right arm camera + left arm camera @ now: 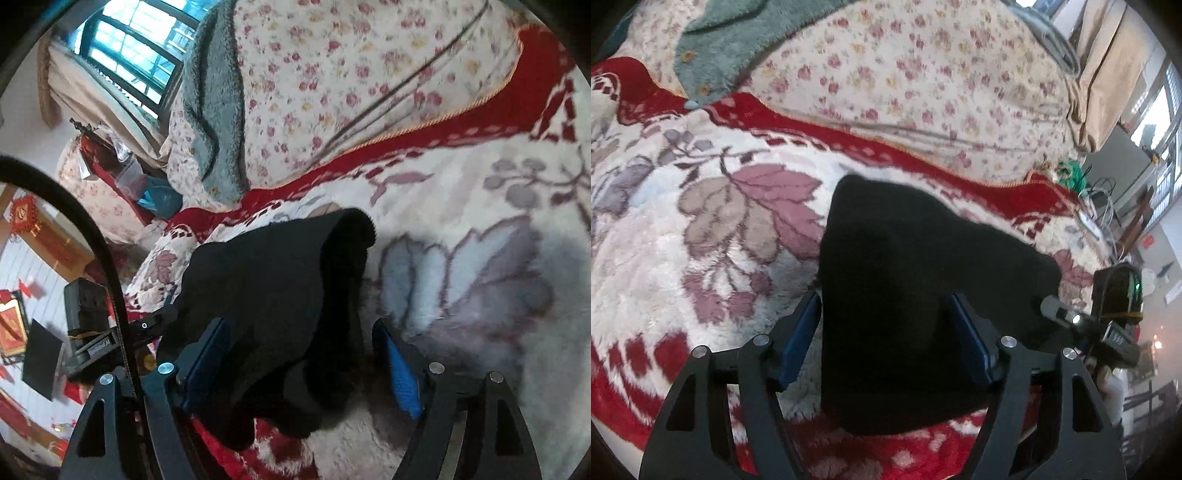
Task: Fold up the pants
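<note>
Black pants (905,280); red-white floral blanket (701,240); blue-padded tongs (886,339).

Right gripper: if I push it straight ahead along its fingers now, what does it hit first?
Most likely the black pants, already lying between the open right gripper fingers. Past that bunched fabric comes the fluffy floral blanket. Depth is hard to judge in this view.

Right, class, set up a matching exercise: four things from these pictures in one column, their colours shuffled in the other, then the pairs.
Things:
1. pants
2. fleece
3. blanket border
4. gripper pads

Colours:
A. blue
B. red
C. black
D. grey-green

Pairs: 1-C, 2-D, 3-B, 4-A
</note>
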The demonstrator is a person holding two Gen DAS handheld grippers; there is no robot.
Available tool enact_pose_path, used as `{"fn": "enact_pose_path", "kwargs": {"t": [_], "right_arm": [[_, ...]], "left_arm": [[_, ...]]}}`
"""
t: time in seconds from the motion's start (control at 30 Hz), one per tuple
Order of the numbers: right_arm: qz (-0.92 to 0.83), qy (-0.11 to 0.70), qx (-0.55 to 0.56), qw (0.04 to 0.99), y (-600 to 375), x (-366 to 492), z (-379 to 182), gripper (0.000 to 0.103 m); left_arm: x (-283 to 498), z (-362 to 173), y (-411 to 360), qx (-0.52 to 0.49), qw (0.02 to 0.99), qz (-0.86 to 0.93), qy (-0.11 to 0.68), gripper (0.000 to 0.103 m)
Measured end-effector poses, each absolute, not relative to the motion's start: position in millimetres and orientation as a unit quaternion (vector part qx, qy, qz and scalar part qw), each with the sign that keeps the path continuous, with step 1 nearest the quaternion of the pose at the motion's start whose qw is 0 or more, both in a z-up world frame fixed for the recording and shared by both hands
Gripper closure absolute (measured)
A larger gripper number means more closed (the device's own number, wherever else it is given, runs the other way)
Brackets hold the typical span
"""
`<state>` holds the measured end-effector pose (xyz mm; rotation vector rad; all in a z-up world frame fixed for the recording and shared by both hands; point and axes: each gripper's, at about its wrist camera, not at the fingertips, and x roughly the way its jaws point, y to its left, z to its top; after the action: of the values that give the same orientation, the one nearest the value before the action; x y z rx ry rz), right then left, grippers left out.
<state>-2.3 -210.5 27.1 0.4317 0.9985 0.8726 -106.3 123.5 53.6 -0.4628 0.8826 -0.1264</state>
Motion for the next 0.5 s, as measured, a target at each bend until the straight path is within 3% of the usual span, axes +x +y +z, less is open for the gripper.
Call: {"fn": "enact_pose_path", "kwargs": {"t": [0.27, 0.4, 0.43, 0.5], "right_arm": [[0.435, 0.469, 0.216, 0.738, -198, 9, 21, 0.025], [0.443, 0.461, 0.179, 0.748, -194, 7, 20, 0.04], [0.445, 0.455, 0.186, 0.748, -196, 7, 18, 0.043], [0.447, 0.447, 0.188, 0.751, -198, 4, 17, 0.05]], "left_arm": [[-85, 31, 133, -0.259, 0.855, -0.083, 0.441, 0.019], [-84, 30, 125, -0.24, 0.866, -0.079, 0.431, 0.018], [-83, 31, 121, -0.229, 0.869, -0.077, 0.432, 0.019], [-83, 36, 116, -0.209, 0.874, -0.093, 0.429, 0.041]]}}
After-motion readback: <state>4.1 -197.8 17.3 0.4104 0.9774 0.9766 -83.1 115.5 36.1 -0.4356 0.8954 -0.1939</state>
